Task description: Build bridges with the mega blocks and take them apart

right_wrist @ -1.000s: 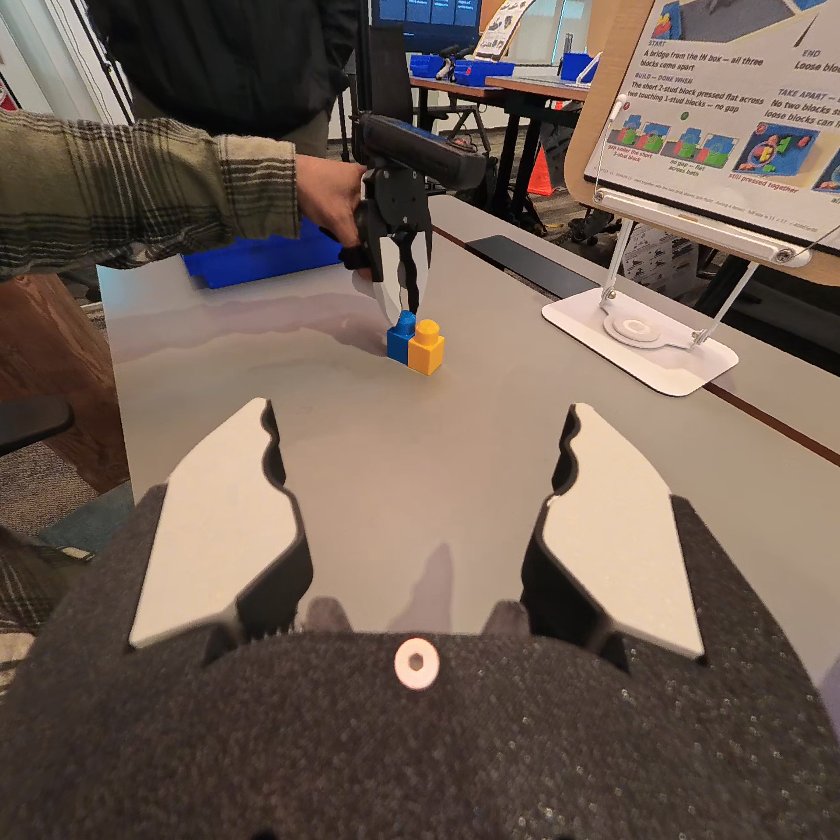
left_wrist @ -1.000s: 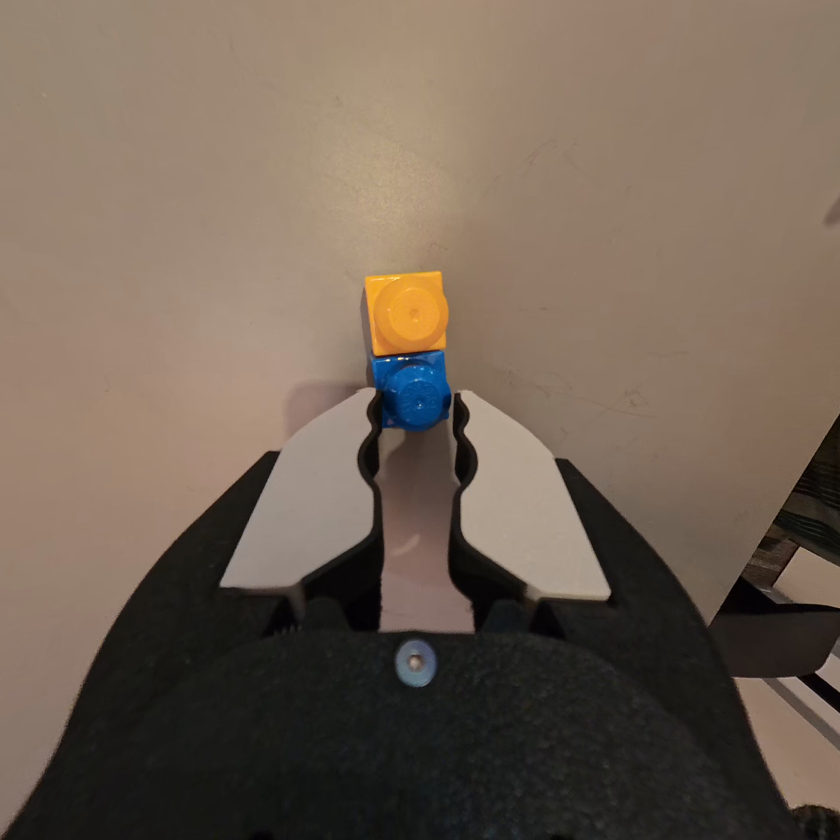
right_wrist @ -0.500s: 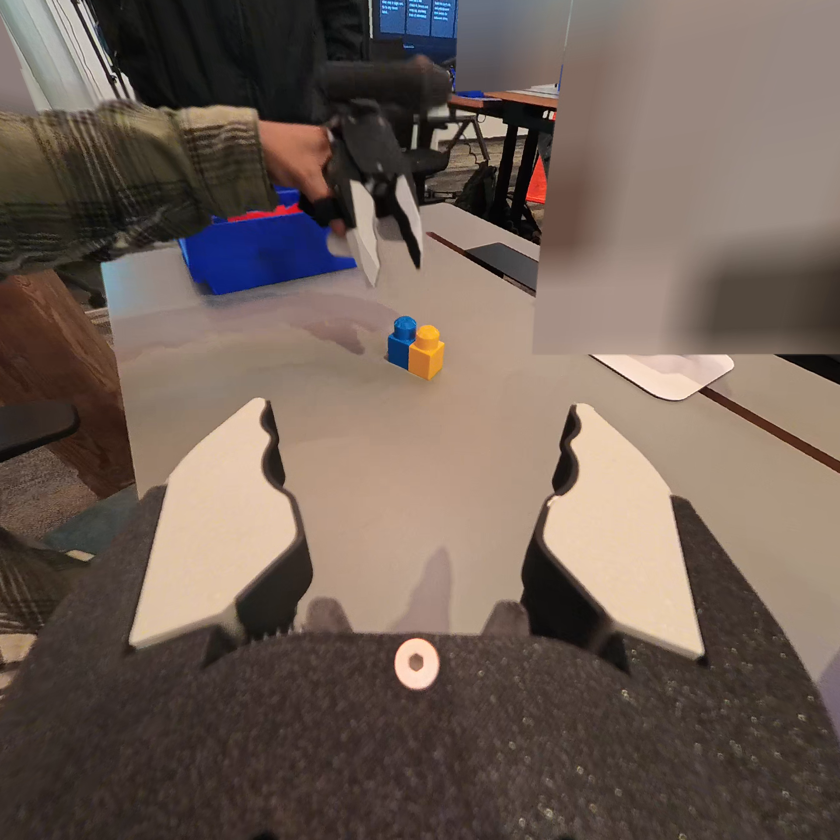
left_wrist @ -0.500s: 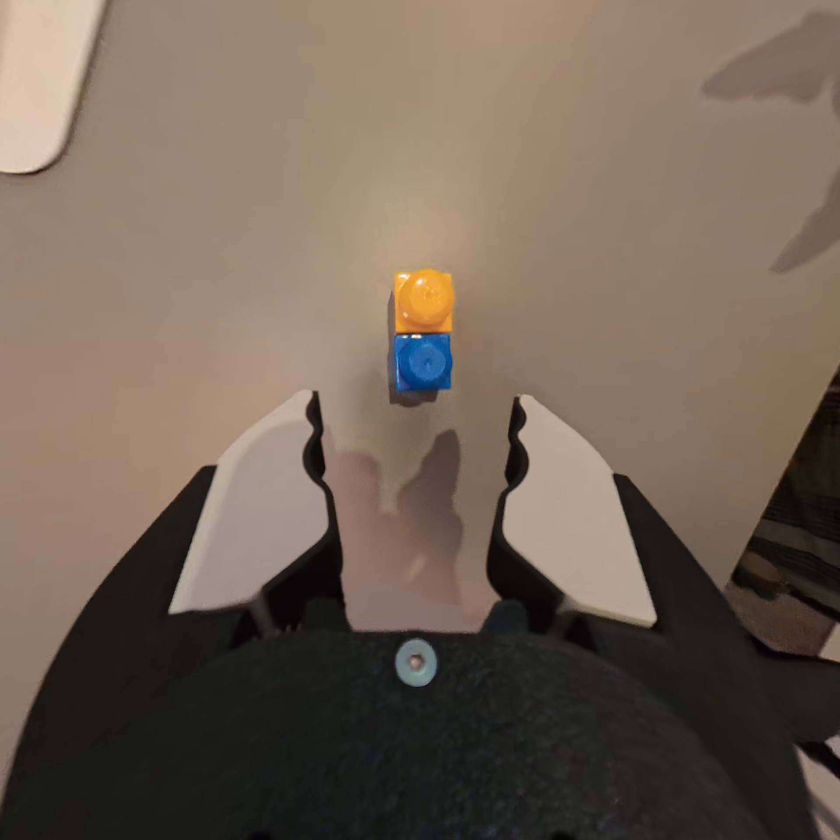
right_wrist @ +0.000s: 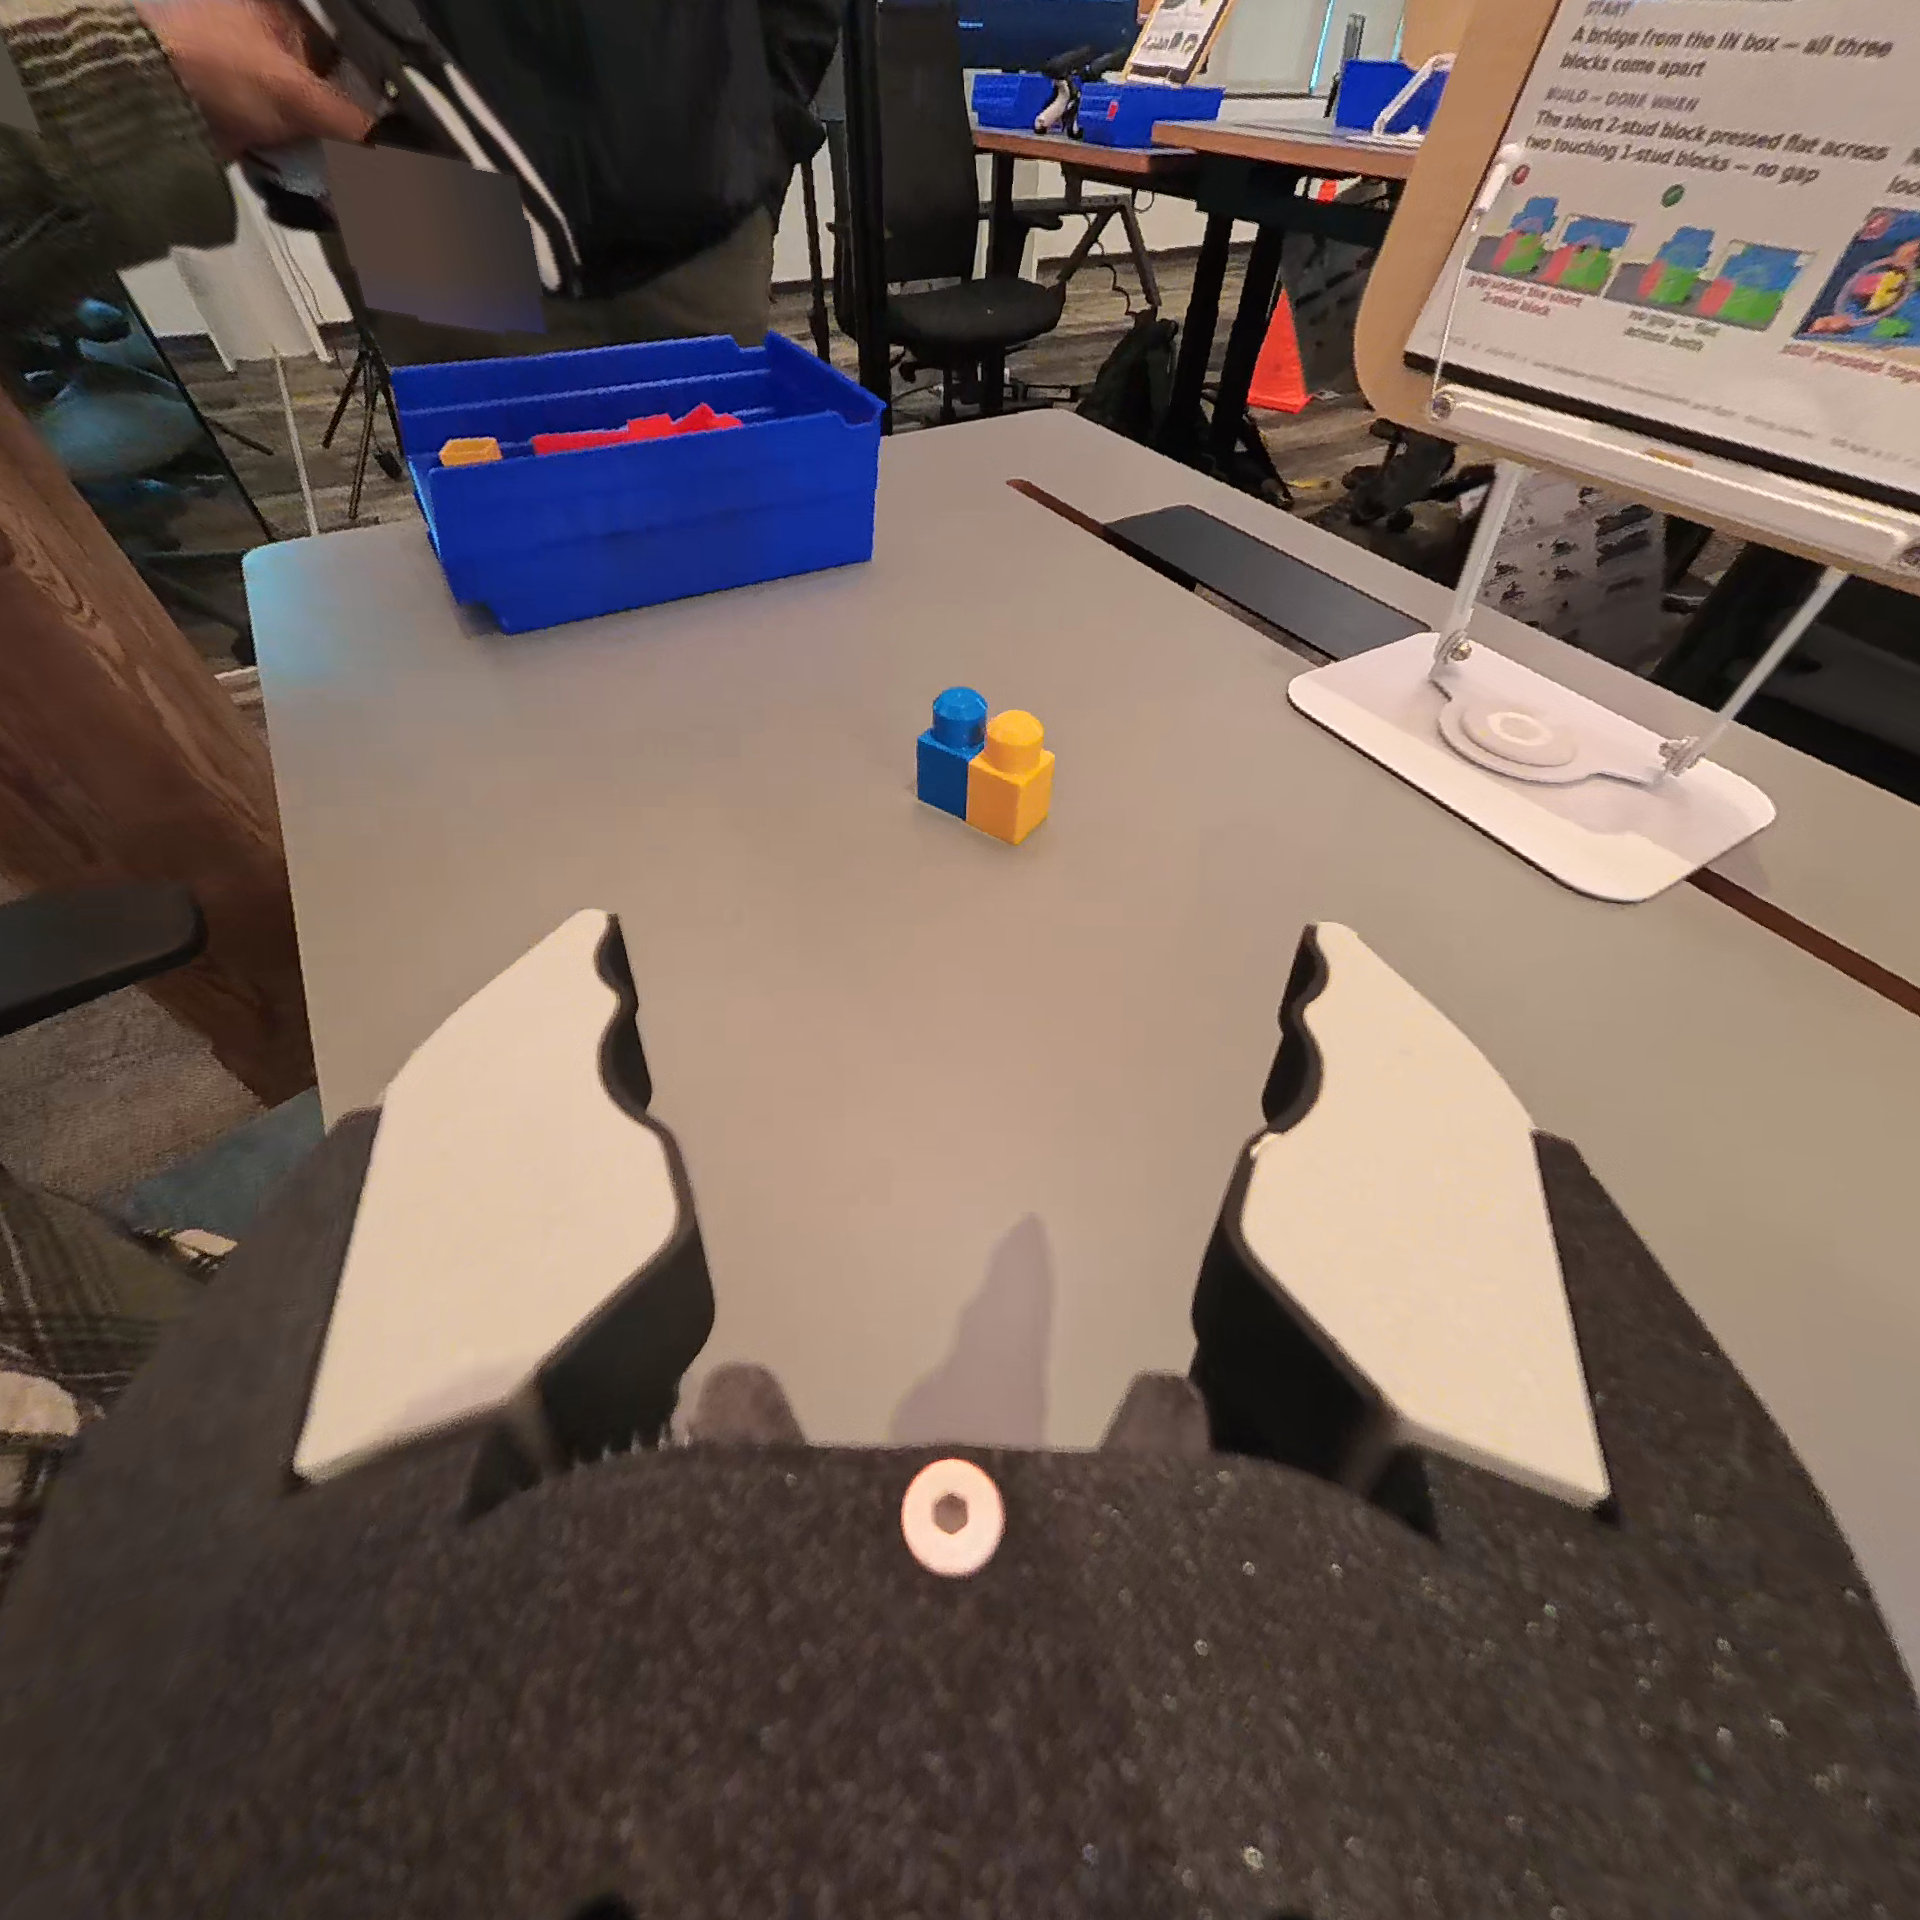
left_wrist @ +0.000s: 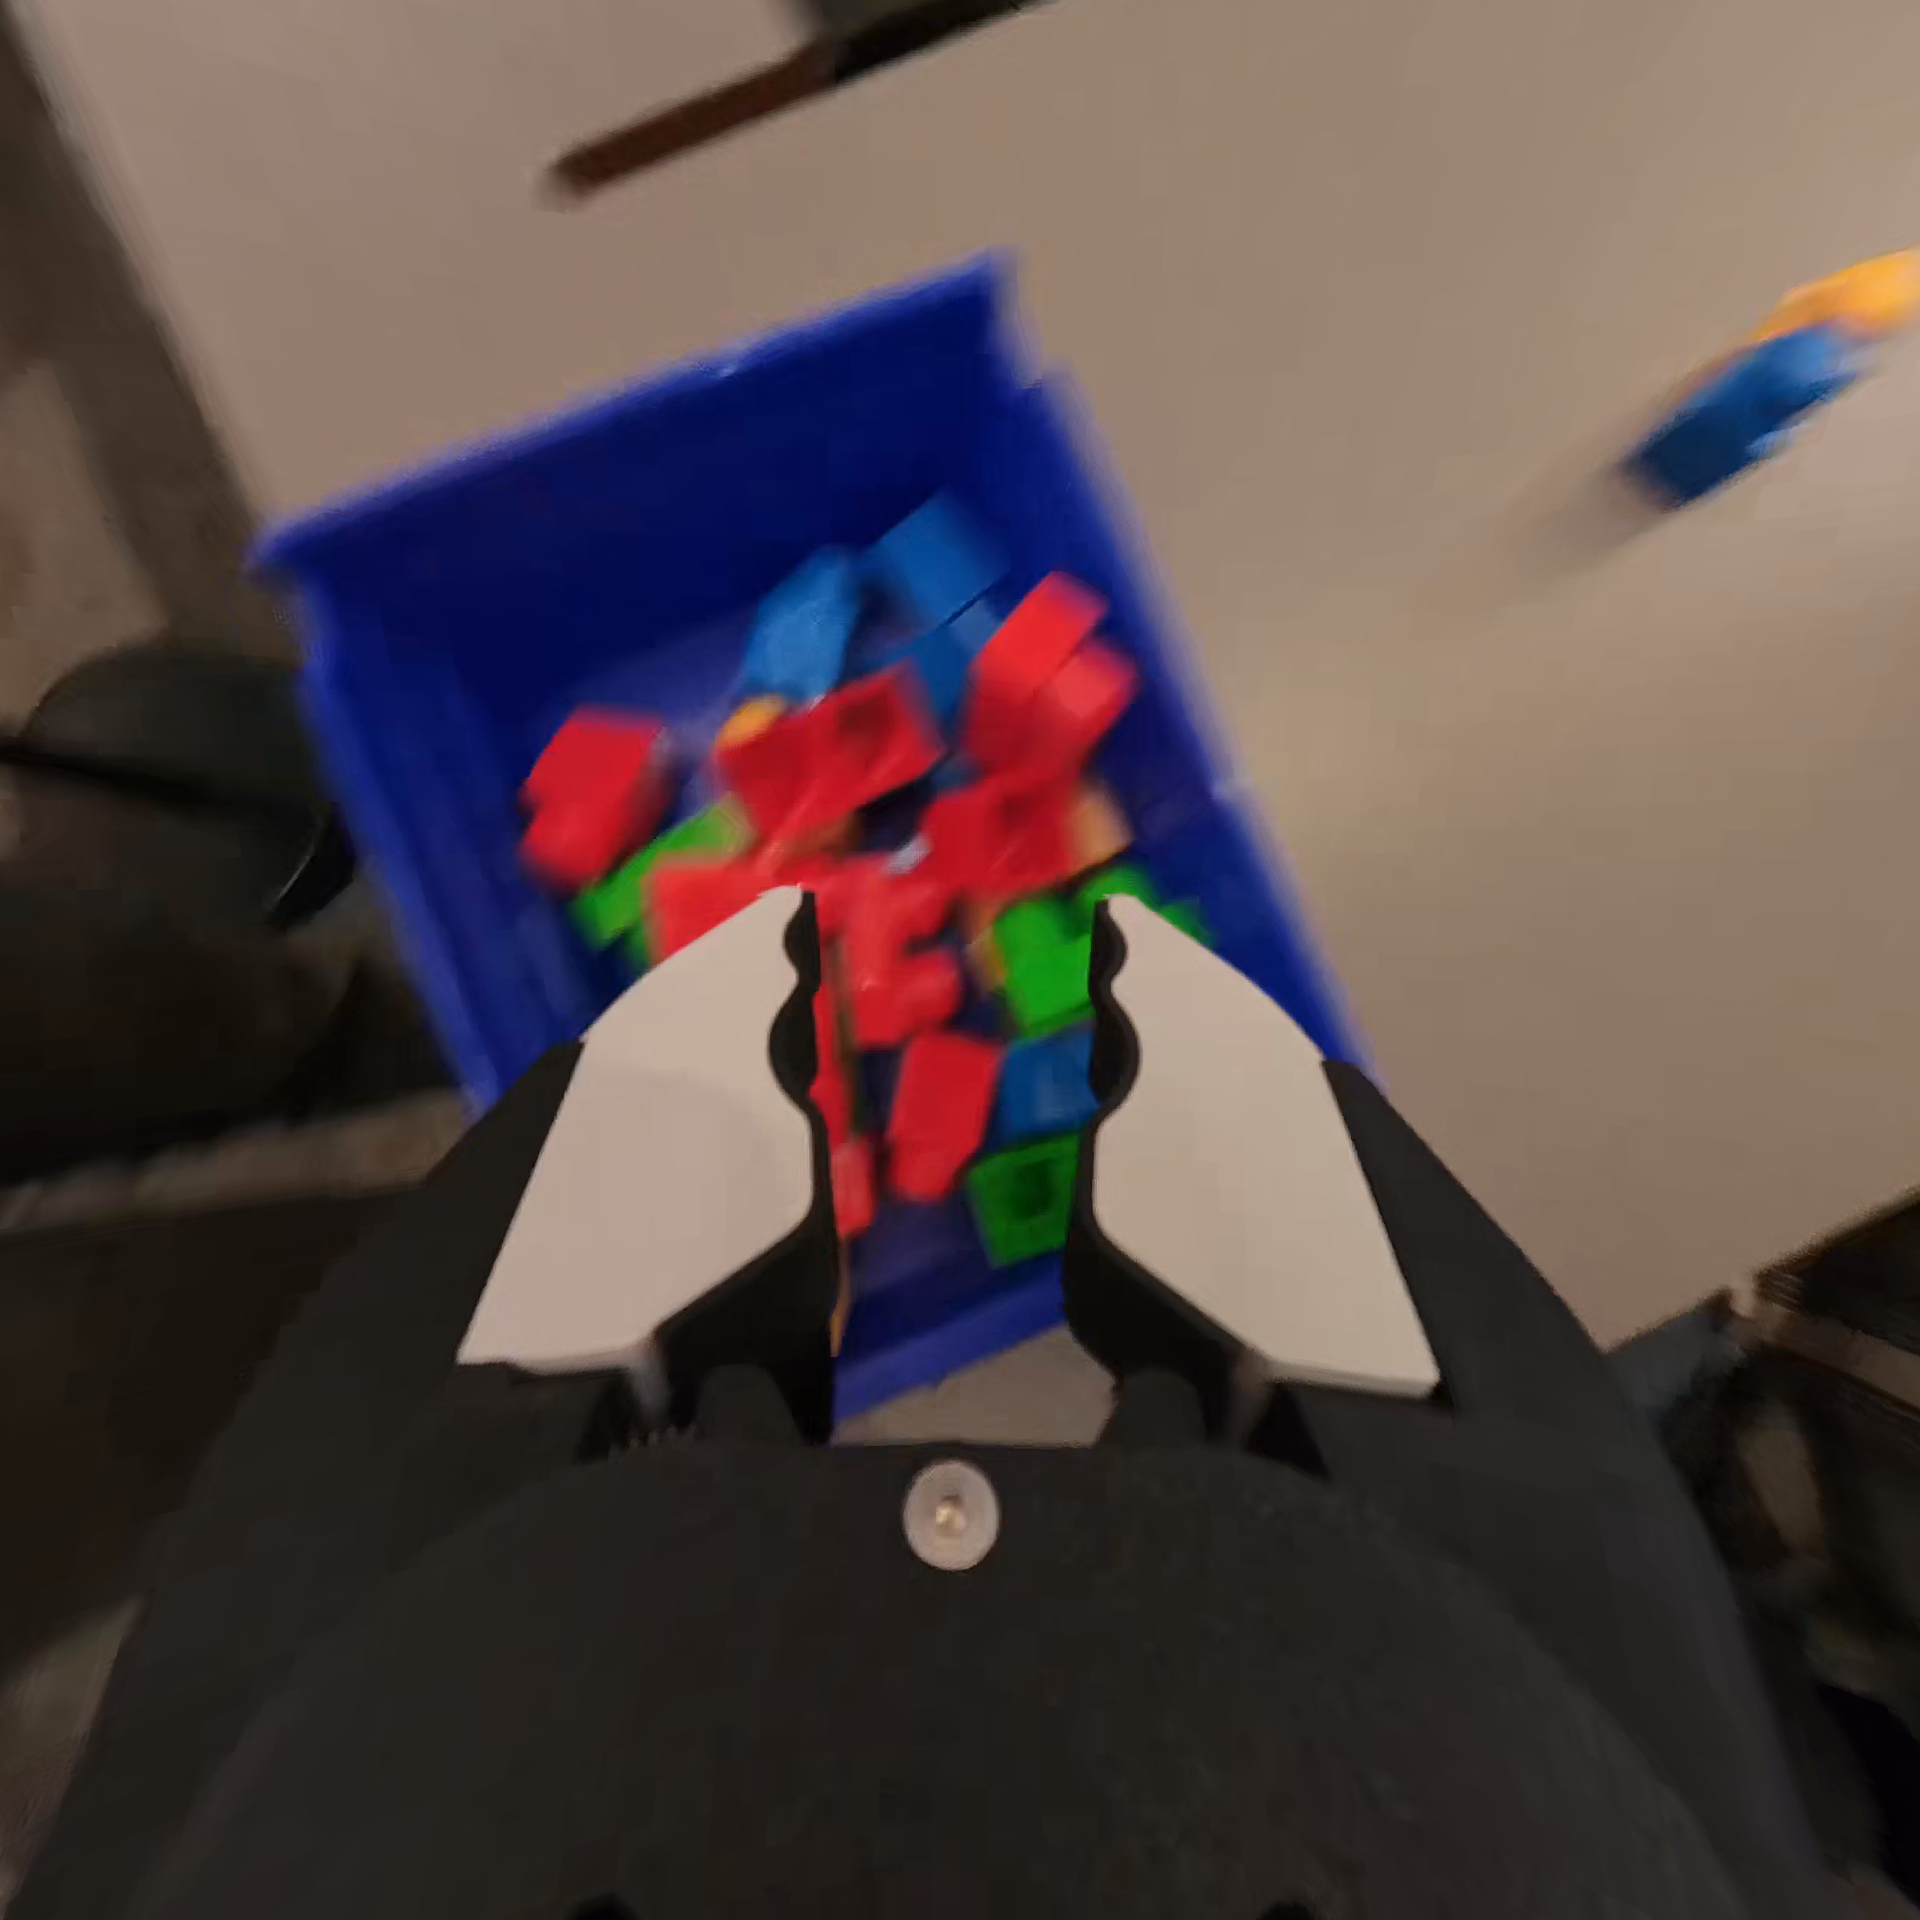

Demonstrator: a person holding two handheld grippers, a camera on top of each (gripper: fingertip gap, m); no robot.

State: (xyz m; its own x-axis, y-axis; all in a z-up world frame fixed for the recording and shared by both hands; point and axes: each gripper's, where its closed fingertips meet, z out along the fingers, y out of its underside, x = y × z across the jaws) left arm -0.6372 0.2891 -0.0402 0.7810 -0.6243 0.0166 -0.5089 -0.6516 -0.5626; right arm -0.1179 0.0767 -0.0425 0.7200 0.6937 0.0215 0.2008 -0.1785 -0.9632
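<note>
A grey table (right_wrist: 727,831) carried everything in a busy workroom. The left gripper (left_wrist: 951,914) hung above the blue bin (left_wrist: 665,488), fingers spread and empty; the right gripper (right_wrist: 956,935) waited low, fingers wide apart, holding nothing. Best to settle, then pick a short two-stud block squarely. The blue block (right_wrist: 948,753) and yellow block (right_wrist: 1013,774) stood touching mid-table, studs up.

Two blocks (right_wrist: 985,764) are set touching, mid-surface (right_wrist: 623,831); the bin (right_wrist: 644,499) of blocks is placed behind-left, a stand (right_wrist: 1527,758) right.
</note>
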